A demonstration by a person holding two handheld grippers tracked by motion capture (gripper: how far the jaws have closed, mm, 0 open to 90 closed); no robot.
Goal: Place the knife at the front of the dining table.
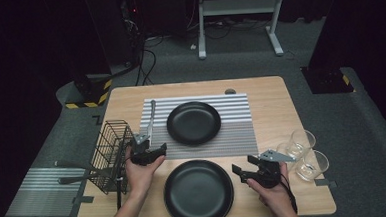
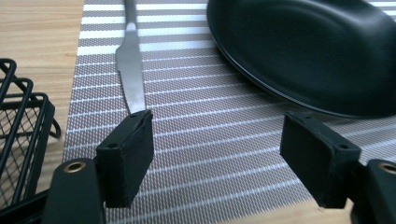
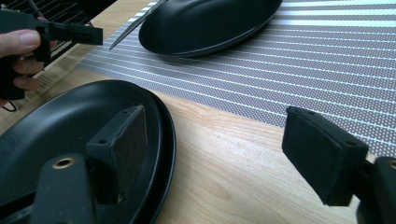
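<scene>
Left gripper (image 1: 158, 150) hovered low over the striped placemat (image 2: 196, 140), jaws spread with nothing between them, the table knife (image 2: 130, 70) lying just ahead; right gripper (image 1: 244, 167) sat beside the near black plate (image 1: 199, 192), jaws apart too

The table (image 1: 276, 109) was lit evenly from above, while the room around it was left in near darkness. Only faint, soft shadows were cast beside the plates. A dull sheen was seen on the far plate (image 2: 308, 51) and the knife (image 2: 130, 74). The high view was rendered somewhat soft; the close tongs were slightly blurred in both gripper views.
</scene>
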